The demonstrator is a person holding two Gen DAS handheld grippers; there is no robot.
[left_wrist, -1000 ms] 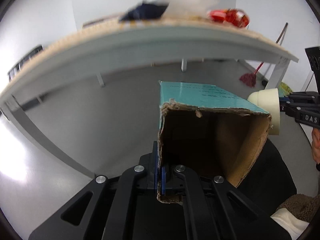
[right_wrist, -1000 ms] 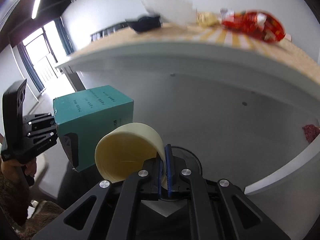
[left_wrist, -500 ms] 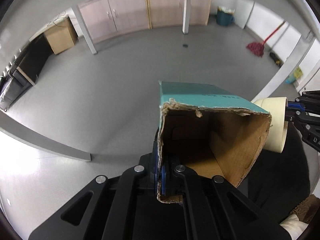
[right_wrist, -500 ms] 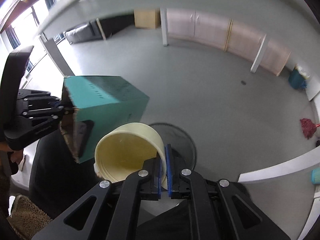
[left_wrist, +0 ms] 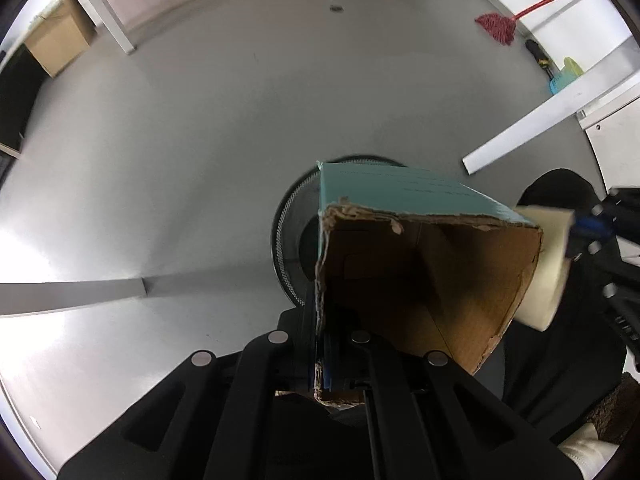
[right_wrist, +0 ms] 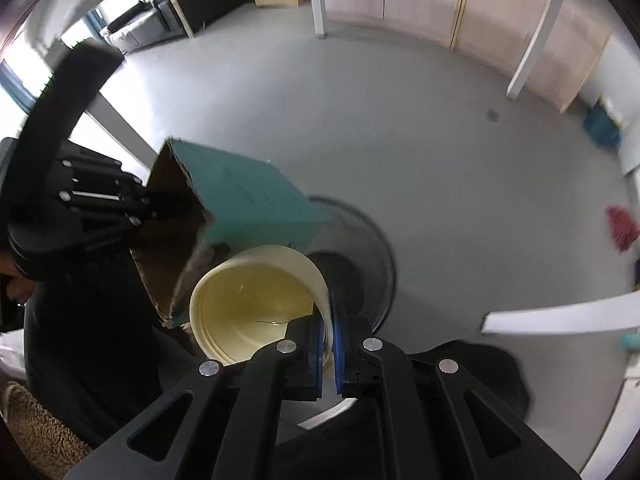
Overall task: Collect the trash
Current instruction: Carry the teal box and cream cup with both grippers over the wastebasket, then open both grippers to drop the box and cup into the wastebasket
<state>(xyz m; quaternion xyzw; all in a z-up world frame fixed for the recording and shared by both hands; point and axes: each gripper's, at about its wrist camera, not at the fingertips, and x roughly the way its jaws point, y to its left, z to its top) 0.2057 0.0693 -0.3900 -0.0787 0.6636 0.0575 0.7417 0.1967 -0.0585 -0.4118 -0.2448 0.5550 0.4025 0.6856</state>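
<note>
While tools pinch box and cup, rims touch.

both grippers, left gripper and right gripper, are matte black with silver screws and blue pads.

Round black bin mostly hidden behind teal carton — only its left rim shows. Cream cup half covered by the carton's edge, right gripper blurred, cut by frame. Carton print too small to read; mop smeared in right wrist view.
</note>
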